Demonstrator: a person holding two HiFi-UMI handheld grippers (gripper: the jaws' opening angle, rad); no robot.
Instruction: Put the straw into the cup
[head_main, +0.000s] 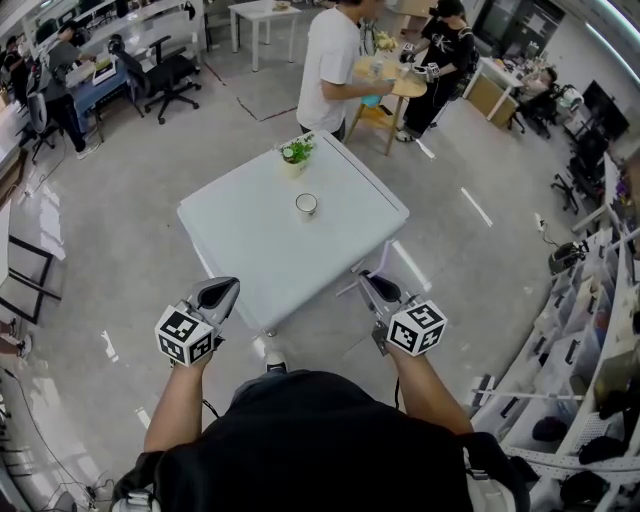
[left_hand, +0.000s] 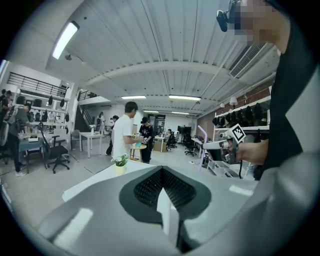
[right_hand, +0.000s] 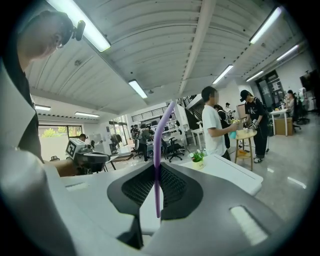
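A small white cup (head_main: 306, 204) stands near the middle of the white table (head_main: 250, 250). My right gripper (head_main: 374, 284) hovers off the table's near right corner, shut on a thin purple straw (head_main: 388, 256) that sticks up from its jaws. In the right gripper view the straw (right_hand: 158, 150) runs upright between the closed pads of the right gripper (right_hand: 157, 167). My left gripper (head_main: 224, 289) is off the table's near left corner, jaws together with nothing in them. In the left gripper view the left gripper (left_hand: 162, 172) is shut, and the straw (left_hand: 203, 136) shows at the right.
A small potted plant (head_main: 296, 152) sits at the table's far edge. Beyond it a person in a white shirt (head_main: 330, 60) stands at a round wooden table (head_main: 400, 88). Shelving (head_main: 590, 330) lines the right side, office chairs (head_main: 165, 75) stand at the far left.
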